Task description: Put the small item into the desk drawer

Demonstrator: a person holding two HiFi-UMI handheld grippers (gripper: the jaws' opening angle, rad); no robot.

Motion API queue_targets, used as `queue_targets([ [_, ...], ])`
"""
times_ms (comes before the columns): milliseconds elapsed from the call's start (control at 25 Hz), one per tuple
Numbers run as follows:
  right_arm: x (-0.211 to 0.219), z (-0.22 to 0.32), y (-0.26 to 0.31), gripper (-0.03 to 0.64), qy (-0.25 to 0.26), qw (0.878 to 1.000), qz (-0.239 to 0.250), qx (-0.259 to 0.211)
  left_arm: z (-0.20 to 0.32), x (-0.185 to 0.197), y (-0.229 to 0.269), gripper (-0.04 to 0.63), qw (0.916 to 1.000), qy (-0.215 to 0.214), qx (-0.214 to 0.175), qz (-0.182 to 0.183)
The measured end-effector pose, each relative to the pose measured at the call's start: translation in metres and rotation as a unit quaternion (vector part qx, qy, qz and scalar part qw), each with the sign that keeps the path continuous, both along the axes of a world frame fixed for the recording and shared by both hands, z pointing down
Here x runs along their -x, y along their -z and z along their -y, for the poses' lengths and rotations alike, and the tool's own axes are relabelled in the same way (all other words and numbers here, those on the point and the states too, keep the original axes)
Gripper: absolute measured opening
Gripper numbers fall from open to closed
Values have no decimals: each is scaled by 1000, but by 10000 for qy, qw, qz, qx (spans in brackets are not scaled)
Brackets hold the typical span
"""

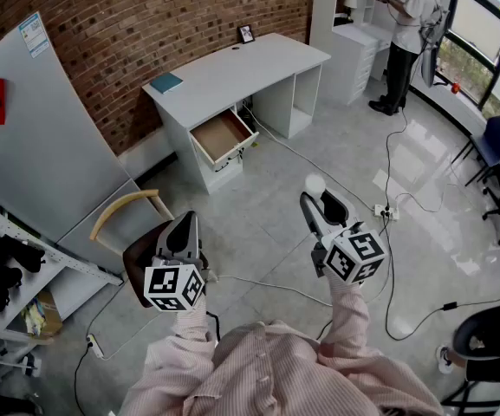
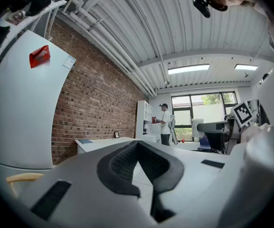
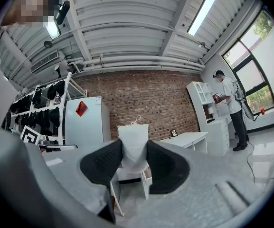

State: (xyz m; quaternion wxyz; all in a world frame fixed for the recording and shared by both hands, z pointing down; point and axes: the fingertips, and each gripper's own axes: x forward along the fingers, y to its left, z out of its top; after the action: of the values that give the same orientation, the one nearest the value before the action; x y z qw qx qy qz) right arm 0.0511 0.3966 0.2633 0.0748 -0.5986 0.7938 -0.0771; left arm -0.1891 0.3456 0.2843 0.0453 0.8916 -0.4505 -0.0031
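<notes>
A white desk stands against the brick wall, and its wooden drawer is pulled open toward the room. My right gripper is held level well short of the desk, shut on a small white cloth item. In the right gripper view that item stands upright between the black pads of the right gripper, with the desk behind it. My left gripper hangs lower left above a chair. The left gripper is shut with nothing in it.
A wooden chair sits under the left gripper. A white cabinet and a shelf of dark items fill the left. Cables cross the floor. A person stands far right; office chairs line the right edge.
</notes>
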Motion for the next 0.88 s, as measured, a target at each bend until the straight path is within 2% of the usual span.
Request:
queue_targets([
  [400,-15,12,-10,164,94,9999,43,49,10,-17,-8,-2,10000,66,65,33],
  [880,-49,28,-35,164,321,9992,36,229,15,-61,-27,-2,9996,178,201,86],
])
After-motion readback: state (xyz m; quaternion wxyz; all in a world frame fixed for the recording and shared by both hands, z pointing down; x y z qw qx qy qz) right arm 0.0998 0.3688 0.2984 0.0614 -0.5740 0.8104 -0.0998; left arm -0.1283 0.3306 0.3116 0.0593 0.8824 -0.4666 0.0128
